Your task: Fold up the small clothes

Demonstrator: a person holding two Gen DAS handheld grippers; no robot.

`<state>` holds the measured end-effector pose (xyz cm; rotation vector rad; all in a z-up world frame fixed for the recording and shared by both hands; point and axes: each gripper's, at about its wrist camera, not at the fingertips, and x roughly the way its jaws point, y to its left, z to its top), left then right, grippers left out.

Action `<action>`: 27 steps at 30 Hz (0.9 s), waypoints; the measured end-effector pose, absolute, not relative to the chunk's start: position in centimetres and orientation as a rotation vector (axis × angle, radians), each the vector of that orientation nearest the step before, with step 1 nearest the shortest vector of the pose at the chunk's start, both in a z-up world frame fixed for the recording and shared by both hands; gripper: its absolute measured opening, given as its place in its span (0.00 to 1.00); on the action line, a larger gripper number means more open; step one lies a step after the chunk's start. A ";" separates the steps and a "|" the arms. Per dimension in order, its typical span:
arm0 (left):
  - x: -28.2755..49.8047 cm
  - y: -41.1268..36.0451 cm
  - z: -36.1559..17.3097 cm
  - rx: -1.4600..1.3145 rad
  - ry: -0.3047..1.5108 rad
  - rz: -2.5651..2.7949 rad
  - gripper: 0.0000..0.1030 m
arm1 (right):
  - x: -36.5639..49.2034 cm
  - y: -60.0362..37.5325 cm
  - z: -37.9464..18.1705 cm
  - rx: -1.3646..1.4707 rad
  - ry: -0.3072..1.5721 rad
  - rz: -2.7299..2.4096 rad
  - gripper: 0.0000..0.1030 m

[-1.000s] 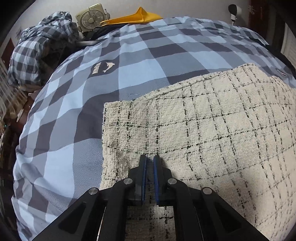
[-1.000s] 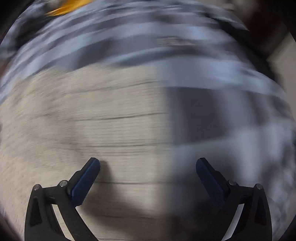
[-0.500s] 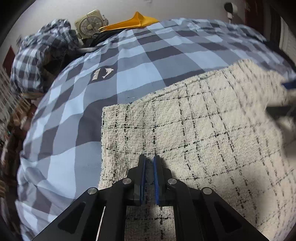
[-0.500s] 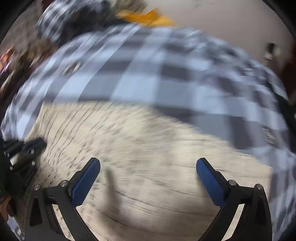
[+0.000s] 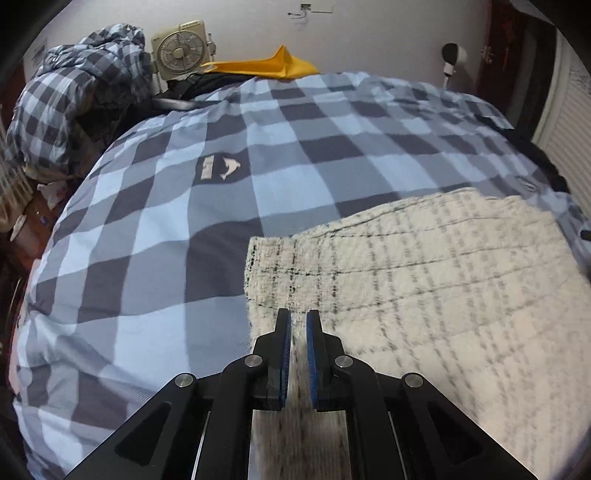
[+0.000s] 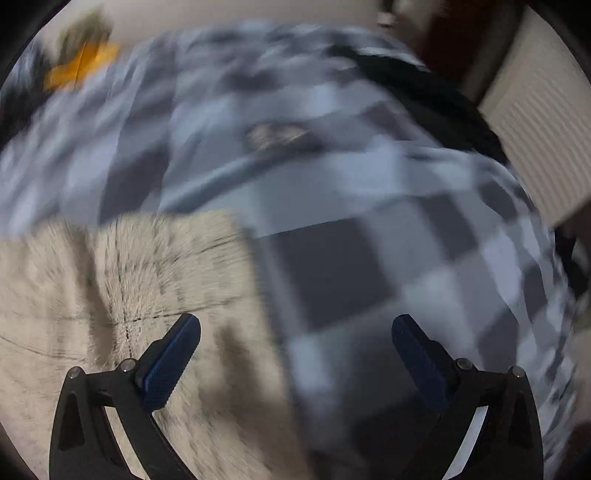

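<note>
A cream cloth with thin black check lines (image 5: 424,280) lies flat on a blue and grey checked bedspread (image 5: 177,229). My left gripper (image 5: 298,325) is over the cloth's near left part, its jaws nearly together with cream fabric showing in the narrow gap; I cannot tell whether it pinches the cloth. My right gripper (image 6: 295,332) is wide open and empty, above the cloth's right edge (image 6: 129,280), left finger over the cloth, right finger over the bedspread (image 6: 369,266). The right wrist view is blurred.
At the bed's far side are a crumpled checked blanket (image 5: 85,81), a small fan (image 5: 181,48), a yellow cloth (image 5: 273,66) and a white wall (image 5: 369,33). A white radiator (image 6: 535,122) stands at the right. Clutter lies on the floor at the left (image 5: 33,206).
My left gripper has pulled back toward the cloth's left edge, still nearly shut. My right gripper stayed open and swung fast from over the cloth's middle to its right edge.
</note>
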<state>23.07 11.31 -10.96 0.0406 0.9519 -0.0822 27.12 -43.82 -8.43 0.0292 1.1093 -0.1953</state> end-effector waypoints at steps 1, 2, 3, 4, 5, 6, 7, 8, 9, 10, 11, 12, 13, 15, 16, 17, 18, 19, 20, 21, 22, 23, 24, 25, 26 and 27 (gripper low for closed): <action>22.5 11.3 -10.3 0.039 0.947 -0.100 0.07 | 25.9 -45.0 -7.2 0.093 1.085 -0.187 0.99; 21.8 11.3 -9.4 0.029 0.944 -0.129 0.07 | 24.5 -46.0 -6.1 0.165 1.073 -0.178 0.99; 21.0 11.2 -8.6 0.018 0.946 -0.148 0.07 | 23.1 -46.3 -5.2 0.225 1.070 -0.174 0.99; 19.9 11.1 -7.5 0.017 0.935 -0.167 0.07 | 21.9 -46.4 -4.5 0.289 1.074 -0.172 0.99; 18.9 11.0 -6.6 0.016 0.926 -0.186 0.08 | 20.4 -46.3 -3.9 0.366 1.080 -0.161 0.99; 17.8 10.9 -5.7 0.014 0.919 -0.196 0.13 | 18.4 -46.0 -3.3 0.464 1.077 -0.124 0.99; 16.5 10.8 -4.8 0.006 0.918 -0.214 0.20 | 16.9 -45.0 -3.0 0.541 1.072 -0.066 0.99; 15.3 10.8 -4.2 -0.007 0.911 -0.233 0.58 | 14.6 -44.1 -2.2 0.607 1.053 0.017 0.99; 14.0 10.9 -3.6 -0.016 0.896 -0.249 1.00 | 14.0 -42.9 -1.9 0.622 1.038 0.060 0.99; 12.7 10.9 -3.1 -0.034 0.896 -0.262 1.00 | 12.3 -41.7 -1.2 0.615 1.022 0.108 0.99; 11.9 11.0 -3.1 -0.061 0.916 -0.273 1.00 | 11.0 -40.9 -0.8 0.598 1.007 0.136 0.99; 11.0 11.0 -3.0 -0.084 0.942 -0.283 1.00 | 9.2 -39.7 -0.4 0.573 0.995 0.167 0.99; 9.9 10.6 -2.9 -0.092 0.969 -0.295 1.00 | 8.2 -38.9 -0.3 0.546 0.990 0.189 0.99; 8.3 10.0 -2.7 -0.086 1.007 -0.282 1.00 | 6.1 -37.9 -0.1 0.467 0.953 0.210 0.99; 7.4 9.7 -2.5 -0.094 1.023 -0.272 1.00 | 5.3 -37.5 -0.1 0.408 0.943 0.202 0.99; 6.6 9.3 -2.5 -0.108 1.039 -0.268 1.00 | 4.8 -37.3 -0.2 0.342 0.957 0.163 0.99; 6.0 9.1 -2.6 -0.125 1.052 -0.259 1.00 | 4.8 -37.6 -0.1 0.320 0.967 0.138 0.99; 5.3 8.7 -2.9 -0.152 1.073 -0.261 1.00 | 4.8 -37.9 -0.1 0.325 0.968 0.143 0.99; 4.8 8.3 -3.3 -0.181 1.098 -0.292 1.00 | 5.0 -38.3 0.0 0.338 0.970 0.157 0.99; 4.4 7.8 -3.8 -0.212 1.114 -0.341 1.00 | 4.9 -38.6 0.0 0.333 0.980 0.152 0.99; 4.0 7.2 -4.3 -0.240 1.122 -0.385 1.00 | 4.6 -38.7 0.2 0.297 1.006 0.124 0.99; 3.7 6.8 -4.9 -0.256 1.127 -0.392 1.00 | 5.2 -38.5 -0.5 0.223 1.053 0.078 0.99; 3.5 6.6 -5.7 -0.266 1.133 -0.367 1.00 | 4.9 -38.2 -0.8 0.175 1.077 0.060 0.99; 3.4 6.5 -6.5 -0.269 1.145 -0.342 1.00 | 5.3 -37.8 -1.8 0.135 1.115 0.057 0.99; 3.5 6.3 -7.3 -0.274 1.172 -0.333 1.00 | 5.7 -37.4 -2.7 0.120 1.159 0.069 0.99; 3.8 6.2 -8.4 -0.300 1.219 -0.346 1.00 | 6.2 -36.9 -3.9 0.103 1.211 0.084 0.99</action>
